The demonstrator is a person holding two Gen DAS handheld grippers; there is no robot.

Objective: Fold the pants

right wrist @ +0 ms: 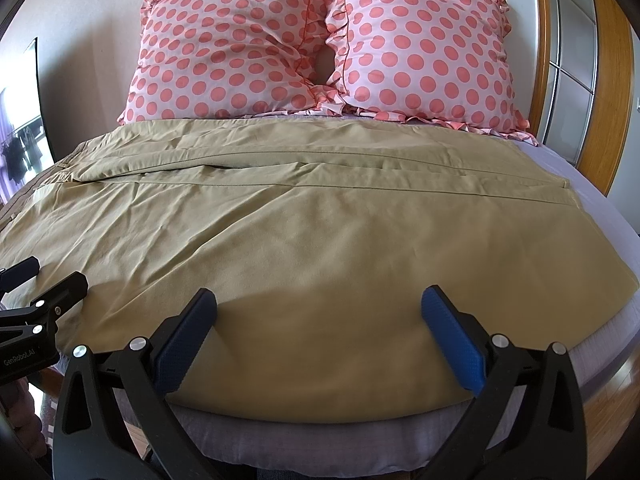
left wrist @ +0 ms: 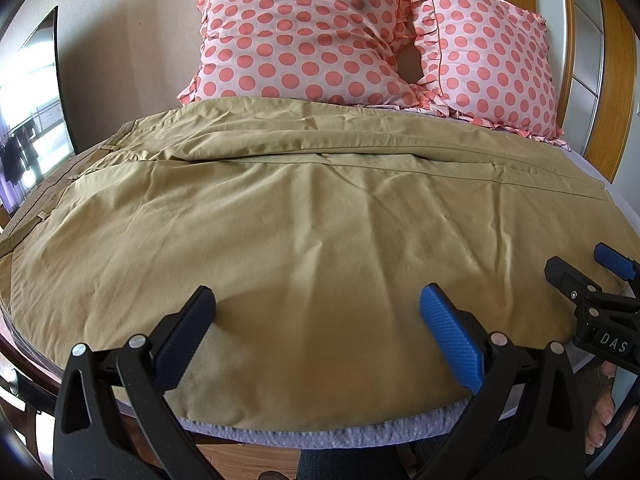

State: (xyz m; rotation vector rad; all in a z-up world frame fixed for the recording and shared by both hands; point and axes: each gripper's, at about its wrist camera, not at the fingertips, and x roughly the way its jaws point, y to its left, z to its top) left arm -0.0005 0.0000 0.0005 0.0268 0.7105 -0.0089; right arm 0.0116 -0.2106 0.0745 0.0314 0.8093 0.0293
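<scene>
Khaki pants (left wrist: 312, 208) lie spread across the bed (right wrist: 592, 196). Left gripper (left wrist: 318, 300) and right gripper (right wrist: 320, 300) hover wide open, empty, at the near edge. Judged: fold not begun; next, pinch the near edge.

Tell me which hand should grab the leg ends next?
Probably the right gripper. It hovers open nearer the hems, while the left gripper, also open, sits toward the waistband.

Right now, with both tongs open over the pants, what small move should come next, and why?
Probably lower both tongs, left and right, onto the near edge of the khaki pants and close. The pants lie spread flat on the bed, nothing is gripped, and that edge lies right under the open fingers.
</scene>
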